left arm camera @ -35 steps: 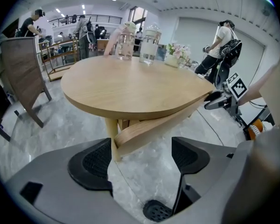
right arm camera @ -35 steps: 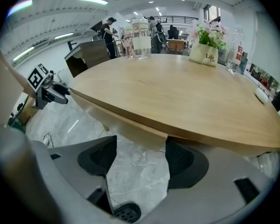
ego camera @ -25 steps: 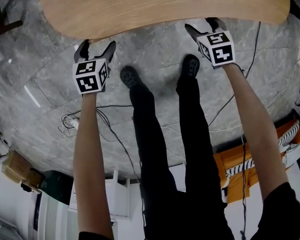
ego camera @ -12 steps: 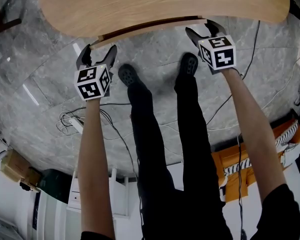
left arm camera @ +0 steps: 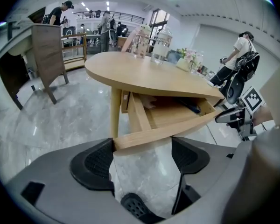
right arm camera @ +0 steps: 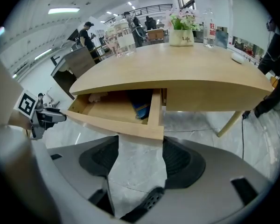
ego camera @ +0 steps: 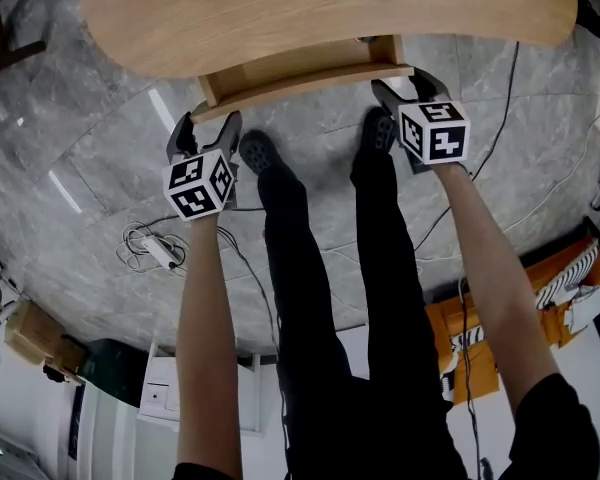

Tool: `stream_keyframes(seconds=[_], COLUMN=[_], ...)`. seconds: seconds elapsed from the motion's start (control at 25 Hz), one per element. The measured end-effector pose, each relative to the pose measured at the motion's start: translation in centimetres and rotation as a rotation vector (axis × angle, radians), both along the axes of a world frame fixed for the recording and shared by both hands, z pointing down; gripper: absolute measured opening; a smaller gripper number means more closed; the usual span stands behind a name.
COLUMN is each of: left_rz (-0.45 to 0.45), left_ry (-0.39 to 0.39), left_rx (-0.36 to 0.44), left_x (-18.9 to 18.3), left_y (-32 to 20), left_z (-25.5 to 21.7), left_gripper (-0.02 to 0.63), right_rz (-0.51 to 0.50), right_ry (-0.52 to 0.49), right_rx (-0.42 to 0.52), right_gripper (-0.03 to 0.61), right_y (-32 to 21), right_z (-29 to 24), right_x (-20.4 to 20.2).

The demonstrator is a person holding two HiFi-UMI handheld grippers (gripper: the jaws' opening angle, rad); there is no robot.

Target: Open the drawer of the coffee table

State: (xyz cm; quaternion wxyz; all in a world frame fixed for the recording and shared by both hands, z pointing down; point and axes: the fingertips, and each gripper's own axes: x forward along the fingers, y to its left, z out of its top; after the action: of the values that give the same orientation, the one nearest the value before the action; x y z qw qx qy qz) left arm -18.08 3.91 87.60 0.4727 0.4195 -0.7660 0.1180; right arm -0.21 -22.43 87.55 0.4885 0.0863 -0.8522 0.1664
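Observation:
The wooden coffee table (ego camera: pixel 280 8) fills the top of the head view. Its drawer (ego camera: pixel 300 68) stands partly pulled out below the top. My left gripper (ego camera: pixel 208 125) is at the left end of the drawer front, and my right gripper (ego camera: pixel 405 80) at the right end. In the left gripper view the drawer front (left arm camera: pixel 168 132) lies across the tips of the open left gripper (left arm camera: pixel 142 153). The right gripper (right arm camera: pixel 137 155) is open too, with the drawer's front corner (right arm camera: pixel 156 132) at its tips. Inside the drawer lies a blue item (right arm camera: pixel 141 110).
My legs and black shoes (ego camera: pixel 258 153) stand on the grey marble floor between the arms. Cables and a power strip (ego camera: pixel 160 251) lie at the left. Bottles (left arm camera: pixel 161 45) and a flower pot (right arm camera: pixel 182 35) stand on the table top. People stand farther back.
The drawer has slid out from under the table top toward me. Both grippers have moved back with its front edge.

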Motion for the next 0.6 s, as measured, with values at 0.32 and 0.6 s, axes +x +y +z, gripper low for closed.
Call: stream_keyframes(seconds=[0.32, 0.6], left_rz=[-0.001, -0.003], left_ry=[0.014, 0.035], left_rx=[-0.018, -0.037], left_x=[1.6, 3.2], left_y=[1.0, 2.2], left_z=[0.1, 0.4], left_gripper=[0.396, 0.396], right_rz=[0.036, 0.049], right_ry=[0.008, 0.021], right_rx=[-0.022, -0.025], right_gripper=[0.275, 0.275], right_y=[1.0, 2.0], right_z=[0.0, 0.2], right_x=[1.7, 3.3])
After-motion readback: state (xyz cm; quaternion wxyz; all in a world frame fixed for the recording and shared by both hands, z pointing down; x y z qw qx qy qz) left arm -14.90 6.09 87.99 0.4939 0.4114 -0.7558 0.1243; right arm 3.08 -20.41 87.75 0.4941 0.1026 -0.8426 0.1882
